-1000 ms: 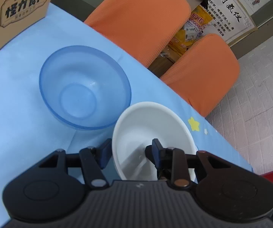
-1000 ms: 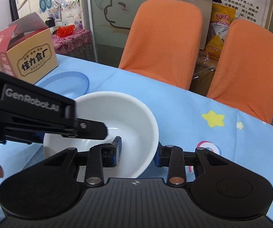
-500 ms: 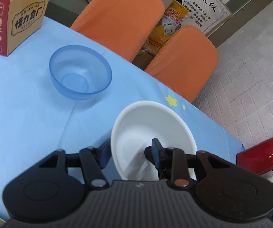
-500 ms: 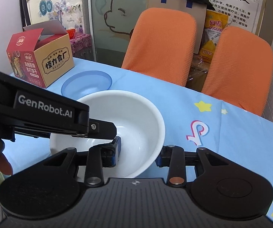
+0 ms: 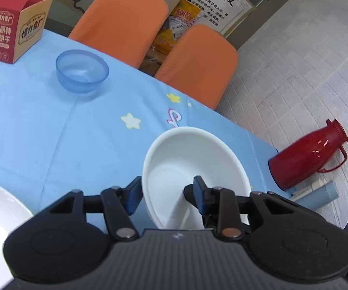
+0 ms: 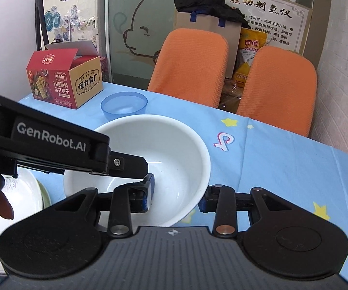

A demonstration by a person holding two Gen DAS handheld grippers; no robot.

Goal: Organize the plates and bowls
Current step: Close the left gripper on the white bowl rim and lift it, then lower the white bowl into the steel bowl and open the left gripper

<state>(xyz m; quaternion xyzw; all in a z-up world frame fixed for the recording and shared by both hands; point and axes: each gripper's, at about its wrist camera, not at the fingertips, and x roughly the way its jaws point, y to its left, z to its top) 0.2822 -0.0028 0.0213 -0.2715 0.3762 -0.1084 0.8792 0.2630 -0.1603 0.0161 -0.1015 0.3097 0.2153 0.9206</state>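
Dining room: clothed table (image 6: 283, 159), orange chairs (image 6: 191, 60).

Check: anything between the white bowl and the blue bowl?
Nothing visible. The white bowl, clamped by the left gripper and right gripper, faces the blue bowl across bare tablecloth; the box sits beside the blue bowl, off that line.

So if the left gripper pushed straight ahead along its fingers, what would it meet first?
Nothing past the white bowl that the left gripper already straddles at the rim. Beyond it, probably the blue tablecloth near the far edge; depth is unclear.
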